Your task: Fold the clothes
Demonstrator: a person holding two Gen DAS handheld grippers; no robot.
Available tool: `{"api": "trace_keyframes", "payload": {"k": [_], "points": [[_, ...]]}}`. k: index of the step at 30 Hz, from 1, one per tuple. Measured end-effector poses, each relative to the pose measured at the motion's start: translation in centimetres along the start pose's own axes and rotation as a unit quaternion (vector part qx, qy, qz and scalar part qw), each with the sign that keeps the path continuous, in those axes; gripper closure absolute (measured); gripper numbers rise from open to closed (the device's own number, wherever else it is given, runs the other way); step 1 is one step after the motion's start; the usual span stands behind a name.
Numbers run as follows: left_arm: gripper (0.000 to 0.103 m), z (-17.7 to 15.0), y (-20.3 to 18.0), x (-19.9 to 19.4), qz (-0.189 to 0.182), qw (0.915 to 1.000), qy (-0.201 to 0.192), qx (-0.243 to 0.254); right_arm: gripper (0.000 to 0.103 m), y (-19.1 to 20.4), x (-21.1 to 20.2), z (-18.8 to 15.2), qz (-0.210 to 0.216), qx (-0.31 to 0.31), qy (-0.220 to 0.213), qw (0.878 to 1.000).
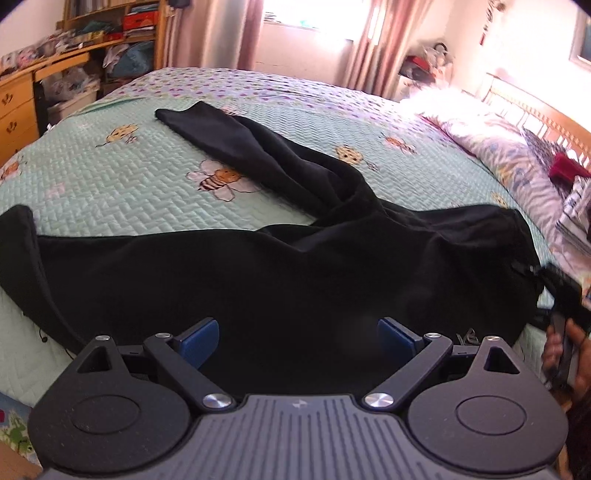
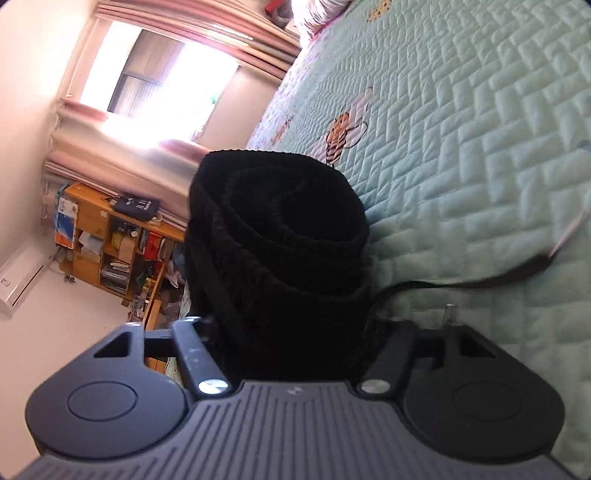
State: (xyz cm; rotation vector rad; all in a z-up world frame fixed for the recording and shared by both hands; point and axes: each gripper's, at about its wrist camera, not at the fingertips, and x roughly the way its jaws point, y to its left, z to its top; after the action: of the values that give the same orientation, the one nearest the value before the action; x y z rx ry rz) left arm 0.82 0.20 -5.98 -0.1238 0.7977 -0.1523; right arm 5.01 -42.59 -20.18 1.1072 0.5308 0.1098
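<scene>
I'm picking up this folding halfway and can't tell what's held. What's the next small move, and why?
Probably bring the left gripper down to pinch the near edge of the black pants. Its blue pads stand apart with nothing between them, while the right gripper has the bunched waistband between its fingers. One leg lies askew on the quilt.

Your left wrist cam sits low at the near edge of the bed (image 1: 110, 206), angled down across the quilt toward the window (image 1: 314, 14) and shelves (image 1: 110, 26), with the black trousers (image 1: 277, 280) just past the left gripper (image 1: 298, 341). Your right wrist cam is rolled hard sideways, so the bed (image 2: 480, 147) runs up the right and the window (image 2: 155, 74) tilts. It's jammed close against the trousers' waistband (image 2: 280, 236). Both views share quilt, trousers, window and shelves (image 2: 110, 243).
</scene>
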Motion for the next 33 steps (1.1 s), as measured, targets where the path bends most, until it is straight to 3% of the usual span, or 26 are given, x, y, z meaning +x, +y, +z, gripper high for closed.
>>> {"api": "trace_keyframes", "payload": {"k": [1,2,5,6,9,10,12,14,17,19,21,24,29,31,33], "points": [[0.009,0.0,-0.4,-0.1,0.002,1.0000,-0.001,0.007,0.049,1.3,-0.3,0.3,-0.005,-0.019,-0.005,1.000],[0.009,0.1,-0.7,-0.3,0.004,0.9999,-0.003,0.012,0.065,2.8,-0.9,0.6,-0.007,-0.041,-0.012,0.999],[0.008,0.5,-1.4,-0.8,0.004,0.9999,-0.009,0.012,0.077,10.7,-5.3,1.0,0.020,-0.155,-0.053,0.986],[0.008,0.6,-1.6,-1.0,0.001,0.9999,-0.011,0.013,0.078,13.2,-6.9,1.1,0.021,-0.190,-0.067,0.979],[0.007,0.6,-2.2,-1.3,-0.010,0.9996,-0.015,0.023,0.076,16.5,-11.2,0.5,-0.059,-0.247,-0.101,0.962],[0.007,0.5,-2.4,-1.3,-0.013,0.9994,-0.015,0.030,0.074,15.8,-12.3,0.3,-0.085,-0.244,-0.095,0.961],[0.006,0.2,-2.7,-1.1,-0.017,0.9989,-0.011,0.042,0.057,13.0,-14.3,0.0,-0.122,-0.225,-0.074,0.964],[0.006,0.1,-3.0,-0.6,-0.019,0.9987,-0.002,0.048,0.050,9.0,-15.8,0.0,-0.127,-0.184,-0.065,0.973],[0.006,0.2,-3.1,0.1,-0.027,0.9988,0.011,0.040,0.047,4.3,-16.1,0.8,-0.111,-0.116,-0.067,0.985],[0.006,0.0,-3.5,0.2,-0.030,0.9985,0.012,0.044,0.042,2.6,-15.3,1.6,-0.114,-0.096,-0.085,0.985],[0.005,-0.2,-3.8,0.1,-0.029,0.9981,0.012,0.054,0.035,1.9,-13.3,2.4,-0.151,-0.120,-0.097,0.977],[0.005,-0.1,-3.6,0.4,-0.016,0.9985,0.015,0.051,0.035,0.2,-8.6,4.5,-0.163,-0.139,-0.053,0.975],[0.005,0.8,-3.2,1.9,0.004,0.9990,0.034,0.030,0.035,-1.3,-2.8,7.0,-0.111,-0.121,-0.014,0.986],[0.005,1.1,-3.5,2.6,0.006,0.9987,0.042,0.028,0.035,-0.5,-0.6,7.2,-0.119,-0.171,0.016,0.978],[0.005,1.3,-3.8,3.3,0.006,0.9984,0.048,0.030,0.035,0.3,1.5,7.0,-0.143,-0.228,0.055,0.961]]}}
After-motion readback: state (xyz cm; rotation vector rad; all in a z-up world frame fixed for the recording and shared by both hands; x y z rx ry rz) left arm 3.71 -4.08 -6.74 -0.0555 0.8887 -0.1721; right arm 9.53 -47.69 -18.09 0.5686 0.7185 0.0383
